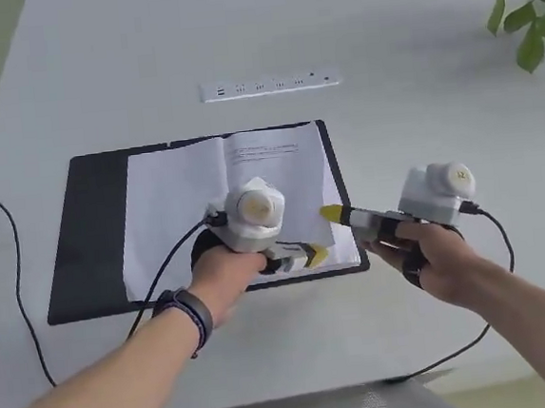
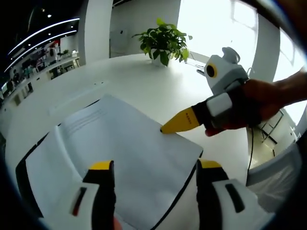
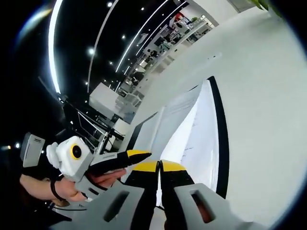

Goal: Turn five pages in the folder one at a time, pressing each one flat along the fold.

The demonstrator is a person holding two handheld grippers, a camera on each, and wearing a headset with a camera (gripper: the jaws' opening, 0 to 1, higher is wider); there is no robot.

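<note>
From the head view: folder (image 1: 85, 239) open on the white table (image 1: 417, 105), black cover flat, top right page (image 1: 270, 180) lifted a little at its outer edge; right gripper (image 1: 334, 214) at that edge, left gripper (image 1: 306, 255) low over the near part of the page. From the left gripper view: own jaws spread wide above the page (image 2: 129, 143), gripping nothing; yellow tip of the right gripper (image 2: 175, 125) touching the page's edge. From the right gripper view: own jaws pressed together, seemingly pinching that edge, black folder rim (image 3: 221, 139) just beside. Judged as the start of a turn. To do it well: pinch one sheet only, lift in an arc towards the fold rather than pull outward, lay it over to the left, then run the left gripper down the fold to flatten it. Risks a crease or tear if dragged sideways.
</note>
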